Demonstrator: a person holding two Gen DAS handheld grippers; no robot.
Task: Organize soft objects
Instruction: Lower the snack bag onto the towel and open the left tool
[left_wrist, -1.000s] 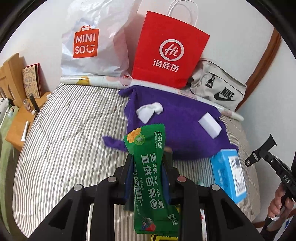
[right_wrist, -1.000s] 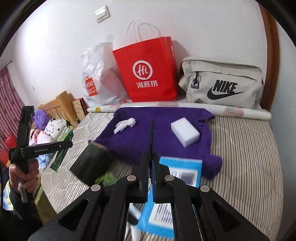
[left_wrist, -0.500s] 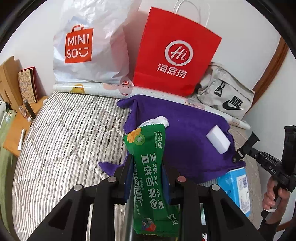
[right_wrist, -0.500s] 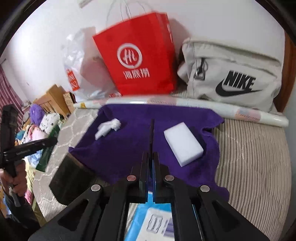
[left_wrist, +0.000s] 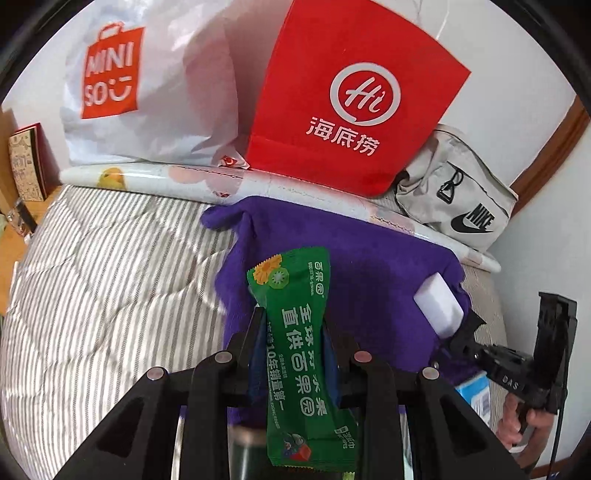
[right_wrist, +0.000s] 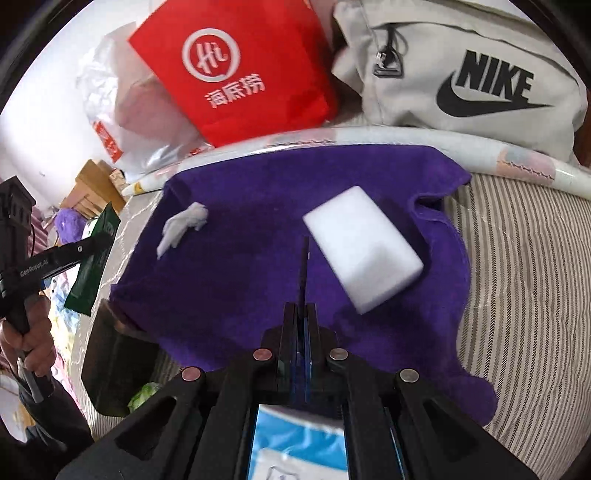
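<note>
Striped bed (left_wrist: 110, 280) — purple towel (right_wrist: 258, 221) w/ sponge (right_wrist: 364, 249); left gripper (left_wrist: 293, 325) grips green packet (left_wrist: 301, 354).

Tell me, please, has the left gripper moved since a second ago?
Yes: the left gripper, shut on the green packet, has advanced toward the red bag, which looms larger.

Your surface is a bed with a grey-and-white striped quilted cover (left_wrist: 110, 266). Directly on it you have a rumpled purple fleece towel (right_wrist: 258, 258), a long white printed roll (left_wrist: 177, 181) along the wall, and a blue packet (left_wrist: 476, 395).
</note>
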